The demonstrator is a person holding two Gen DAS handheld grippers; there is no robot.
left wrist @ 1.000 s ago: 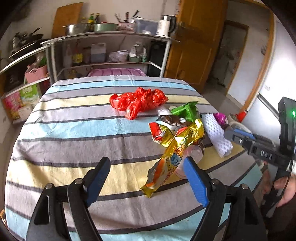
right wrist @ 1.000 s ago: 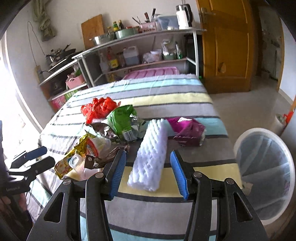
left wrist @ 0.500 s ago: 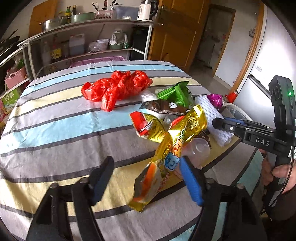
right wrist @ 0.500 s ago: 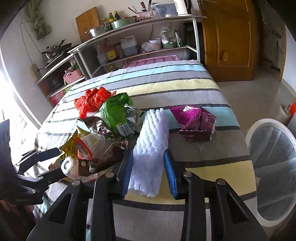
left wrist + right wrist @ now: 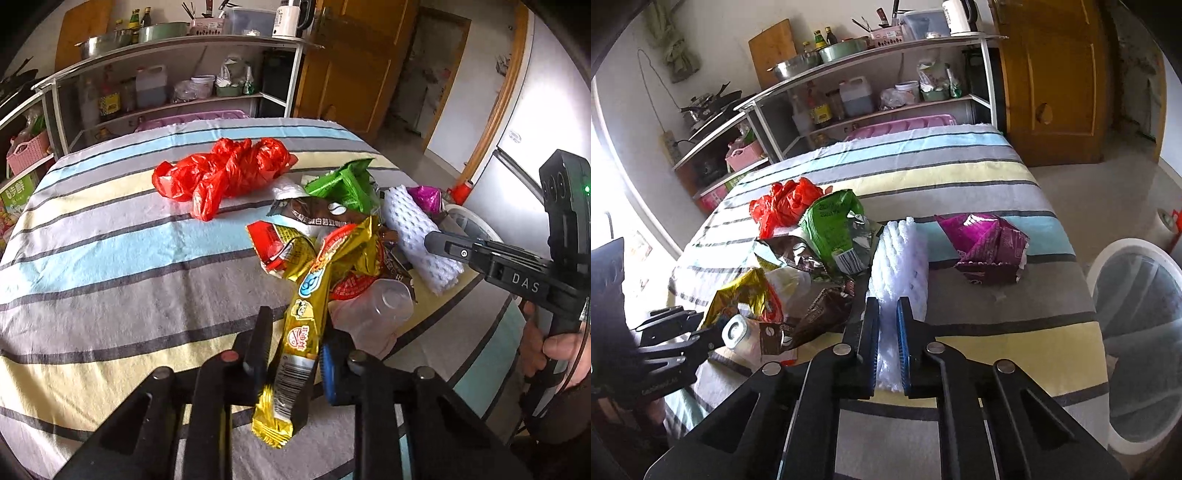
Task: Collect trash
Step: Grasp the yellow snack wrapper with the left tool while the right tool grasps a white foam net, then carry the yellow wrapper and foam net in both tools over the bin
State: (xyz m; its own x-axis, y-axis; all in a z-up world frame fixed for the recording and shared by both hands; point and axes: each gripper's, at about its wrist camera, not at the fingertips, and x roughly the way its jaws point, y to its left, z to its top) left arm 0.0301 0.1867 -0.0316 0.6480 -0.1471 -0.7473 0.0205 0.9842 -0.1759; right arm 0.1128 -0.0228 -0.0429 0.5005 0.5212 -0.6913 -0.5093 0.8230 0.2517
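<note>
Striped tablecloth (image 5: pixel 110 266) lies bare left of the wrapper pile (image 5: pixel 332 236); red bag (image 5: pixel 225 170) beyond, bin (image 5: pixel 1137 332) beside the table's right edge.

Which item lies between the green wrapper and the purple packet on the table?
The white foam net lies between the green wrapper and the purple packet. The right wrist view shows this best; the right gripper is shut on its near end.

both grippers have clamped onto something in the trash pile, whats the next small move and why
Probably lift both straight up a little. The left gripper is shut on the gold snack wrapper, whose upper end lies tangled among other wrappers, and the right gripper is shut on the white foam net. Clearing the pile first should keep neighbours from dragging along toward the white bin beside the table.
</note>
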